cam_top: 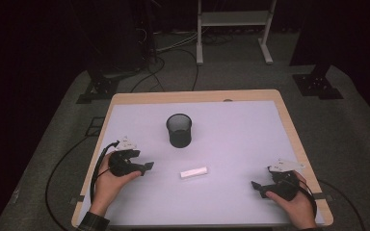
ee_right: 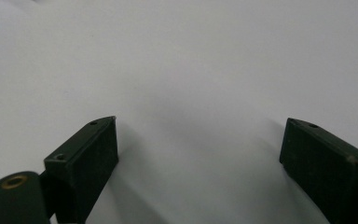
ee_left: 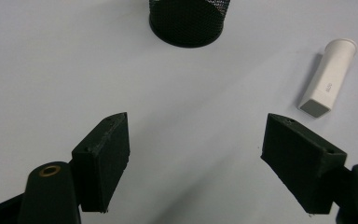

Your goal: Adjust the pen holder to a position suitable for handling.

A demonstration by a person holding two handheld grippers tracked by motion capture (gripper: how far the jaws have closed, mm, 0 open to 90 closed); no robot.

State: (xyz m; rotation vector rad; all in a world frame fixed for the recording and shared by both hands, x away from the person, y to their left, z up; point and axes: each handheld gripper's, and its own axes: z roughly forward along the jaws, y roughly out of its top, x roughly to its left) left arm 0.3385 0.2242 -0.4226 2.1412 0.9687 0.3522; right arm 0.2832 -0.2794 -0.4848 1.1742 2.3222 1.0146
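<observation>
A black mesh cup (cam_top: 179, 130) stands upright on the white table top (cam_top: 250, 125), a little behind the centre. A small white oblong piece (cam_top: 194, 172) with one flared end lies flat in front of it. My left gripper (cam_top: 147, 168) hovers at the left, open, its jaws pointing toward the white piece. In the left gripper view the cup (ee_left: 186, 23) is at the top and the white piece (ee_left: 328, 77) is beyond the right jaw, with nothing between the jaws of my left gripper (ee_left: 196, 120). My right gripper (cam_top: 256, 186) is low at the front right, open (ee_right: 201, 123) over bare table.
The table has a wooden rim (cam_top: 289, 125). Behind it on the grey floor are cables (cam_top: 173, 53), the legs of a white stand (cam_top: 233, 33) and dark tripod feet (cam_top: 318, 84). Bare table lies between the two grippers.
</observation>
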